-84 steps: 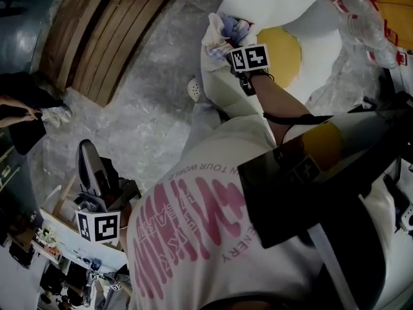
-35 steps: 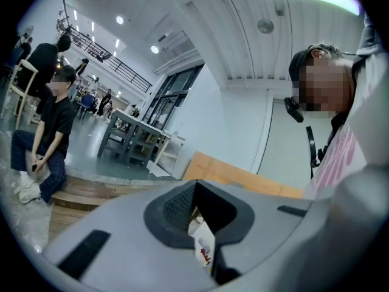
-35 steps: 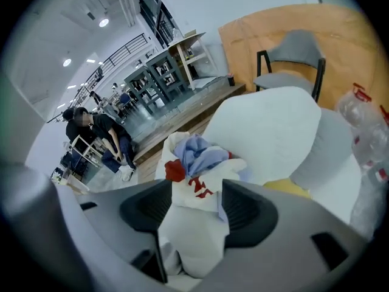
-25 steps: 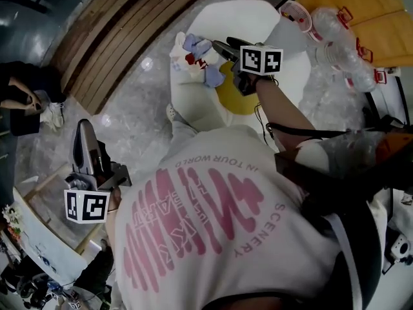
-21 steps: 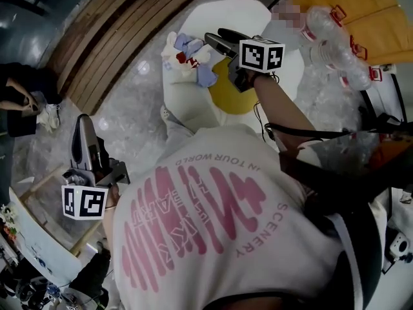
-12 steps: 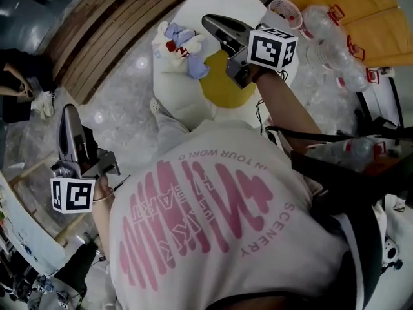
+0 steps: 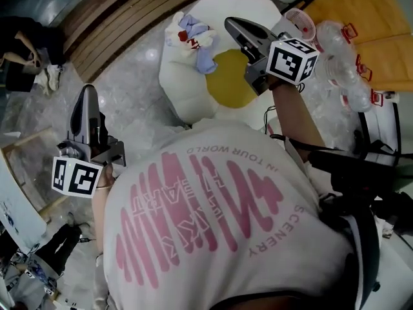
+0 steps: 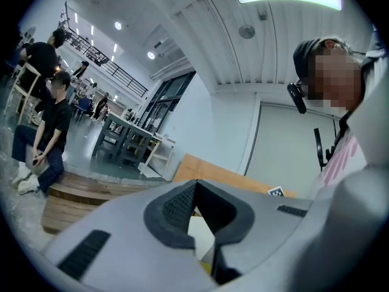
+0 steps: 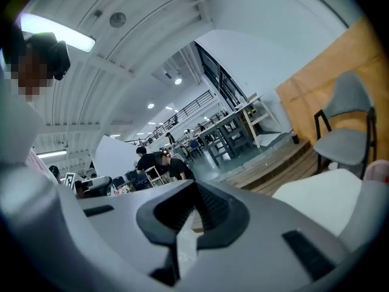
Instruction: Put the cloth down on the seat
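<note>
The cloth (image 7: 191, 33), a crumpled white and pale blue bundle with red marks, lies on the far left rim of the white seat (image 7: 182, 90), beside the seat's yellow cushion (image 7: 230, 77). My right gripper (image 7: 237, 26) hovers above the seat just right of the cloth, apart from it, shut and empty. My left gripper (image 7: 88, 97) is held low at the left over the floor, far from the seat, jaws shut on nothing. In both gripper views the dark pads (image 8: 176, 204) (image 9: 209, 207) meet, and the cloth is not visible there.
Clear plastic cups and bottles (image 7: 345, 50) crowd the area right of the seat, in front of yellow boards (image 7: 381, 11). A wooden slatted platform (image 7: 129, 8) runs behind the seat. A person in black (image 7: 29, 47) sits at far left. A grey chair (image 9: 349, 123) stands nearby.
The right gripper let go of the cloth, which now rests on the seat. It then drew back to the right and its jaws closed. The left gripper stayed low and shut.
</note>
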A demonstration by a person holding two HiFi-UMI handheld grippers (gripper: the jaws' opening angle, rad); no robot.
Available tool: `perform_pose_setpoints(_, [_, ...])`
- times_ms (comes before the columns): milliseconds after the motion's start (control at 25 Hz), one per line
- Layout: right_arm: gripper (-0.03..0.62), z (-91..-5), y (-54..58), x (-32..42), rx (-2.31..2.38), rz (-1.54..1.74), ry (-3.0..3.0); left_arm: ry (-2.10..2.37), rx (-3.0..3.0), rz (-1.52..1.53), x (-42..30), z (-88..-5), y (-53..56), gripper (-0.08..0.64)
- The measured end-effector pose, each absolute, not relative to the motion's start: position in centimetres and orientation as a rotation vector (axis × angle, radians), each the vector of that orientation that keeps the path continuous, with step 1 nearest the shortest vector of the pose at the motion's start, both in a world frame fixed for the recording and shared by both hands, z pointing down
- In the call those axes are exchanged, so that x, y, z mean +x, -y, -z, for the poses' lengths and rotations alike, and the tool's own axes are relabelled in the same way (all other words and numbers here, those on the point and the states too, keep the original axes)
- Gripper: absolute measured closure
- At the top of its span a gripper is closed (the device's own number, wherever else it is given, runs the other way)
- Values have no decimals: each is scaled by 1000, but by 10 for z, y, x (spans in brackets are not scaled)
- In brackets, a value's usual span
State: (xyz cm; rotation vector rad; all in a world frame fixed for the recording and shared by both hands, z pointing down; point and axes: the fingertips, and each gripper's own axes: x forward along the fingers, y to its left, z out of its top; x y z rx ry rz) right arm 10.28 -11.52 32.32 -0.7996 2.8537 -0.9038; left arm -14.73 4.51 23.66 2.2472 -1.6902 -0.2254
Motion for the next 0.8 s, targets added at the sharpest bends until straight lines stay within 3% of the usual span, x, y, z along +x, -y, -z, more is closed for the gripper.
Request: perform_pose_setpoints(800, [581, -359, 106, 93, -942, 763, -3040, 1752, 2142, 226, -169, -254, -88, 551])
